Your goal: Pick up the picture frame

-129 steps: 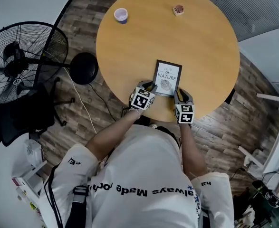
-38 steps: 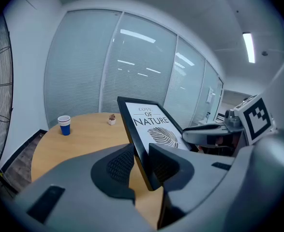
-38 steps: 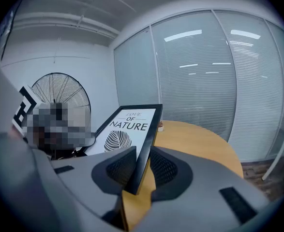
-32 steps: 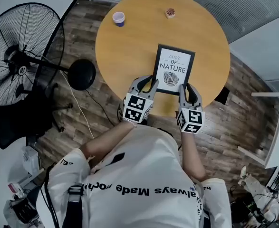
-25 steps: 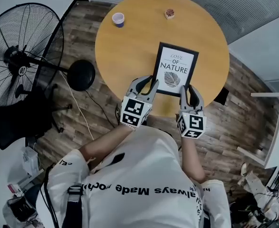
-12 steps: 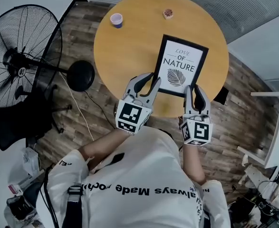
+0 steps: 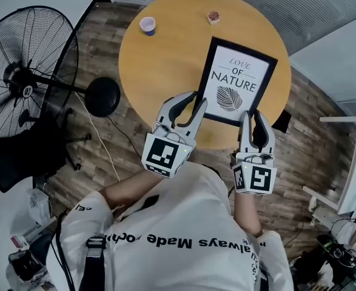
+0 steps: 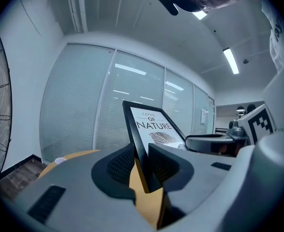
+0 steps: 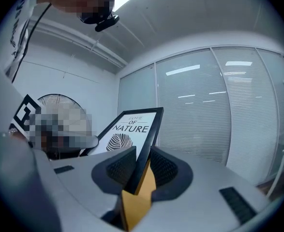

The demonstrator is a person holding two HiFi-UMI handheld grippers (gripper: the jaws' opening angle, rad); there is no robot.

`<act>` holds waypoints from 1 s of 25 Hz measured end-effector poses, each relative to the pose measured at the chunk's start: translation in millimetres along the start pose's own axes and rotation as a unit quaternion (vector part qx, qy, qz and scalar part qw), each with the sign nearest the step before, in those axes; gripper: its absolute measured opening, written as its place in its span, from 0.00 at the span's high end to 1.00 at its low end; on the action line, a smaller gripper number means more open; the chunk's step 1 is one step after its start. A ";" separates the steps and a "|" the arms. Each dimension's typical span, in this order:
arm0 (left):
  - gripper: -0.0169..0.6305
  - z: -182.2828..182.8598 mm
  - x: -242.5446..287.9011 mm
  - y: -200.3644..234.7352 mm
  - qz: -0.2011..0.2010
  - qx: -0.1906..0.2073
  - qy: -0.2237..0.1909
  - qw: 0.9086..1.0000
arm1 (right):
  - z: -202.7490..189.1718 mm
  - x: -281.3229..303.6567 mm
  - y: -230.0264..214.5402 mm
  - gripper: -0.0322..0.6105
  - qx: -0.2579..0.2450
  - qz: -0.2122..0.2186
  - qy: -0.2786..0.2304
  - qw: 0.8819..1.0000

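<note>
- Head view took in both at once: the left hand-held gripper (image 7: 191, 102) and the right hand-held gripper (image 7: 253, 120) each sat at a near corner of the picture frame (image 7: 237, 82), over the round desk (image 7: 165, 65). From there I could not tell whether the frame touched the desk.
- Only that view showed a small cup (image 7: 147, 25) and a small brown item (image 7: 212, 17), both well beyond the hand-held grippers on the far part of the desk. It also showed a standing fan (image 7: 26, 59) out past the left hand-held gripper's left side.
- Left gripper view showed what the head view could not. Its jaws were closed on the frame's black border, one pad against each face, and the frame rose out of them against a glass wall (image 8: 83, 105) with blinds.
- Right gripper view showed the same for the right hand-held gripper: its jaws were pinched onto the black border, with the frame's edge between the pads.
- The frame lay ahead of both hand-held grippers. The left one gripped its near short edge at the left corner and the right one gripped it at the right corner.
- Its long axis ran away from the hand-held grippers and, in the head view, leaned a little to the right. The top of the print "LOVE OF NATURE" lay at the far end, and the printed face was turned up toward the head camera.
</note>
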State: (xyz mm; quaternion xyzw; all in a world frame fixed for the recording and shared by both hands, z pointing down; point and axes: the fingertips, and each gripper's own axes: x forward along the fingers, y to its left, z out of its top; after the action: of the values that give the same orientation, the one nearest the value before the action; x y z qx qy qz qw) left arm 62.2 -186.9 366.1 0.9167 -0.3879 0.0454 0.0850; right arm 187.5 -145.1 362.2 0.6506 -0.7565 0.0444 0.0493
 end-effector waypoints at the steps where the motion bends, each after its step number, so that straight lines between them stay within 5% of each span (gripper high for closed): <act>1: 0.81 2.3 -1.5 0.3 0.000 0.000 -0.004 1.000 | 3.5 -0.9 1.5 0.79 -0.001 0.000 -0.004 1.000; 12: 0.81 29.0 -11.8 -1.2 0.000 -0.004 -0.055 0.999 | 24.1 -9.9 9.3 0.79 -0.012 -0.002 -0.029 0.999; 25: 0.81 26.2 -14.4 -1.5 0.003 -0.001 -0.044 0.999 | 26.8 -11.4 10.6 0.79 -0.008 -0.002 -0.033 0.999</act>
State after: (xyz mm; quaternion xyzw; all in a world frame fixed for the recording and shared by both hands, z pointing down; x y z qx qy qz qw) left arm 53.7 -180.7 338.0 0.9166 -0.3938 0.0051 0.0692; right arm 178.3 -135.9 334.1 0.6525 -0.7570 0.0168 0.0300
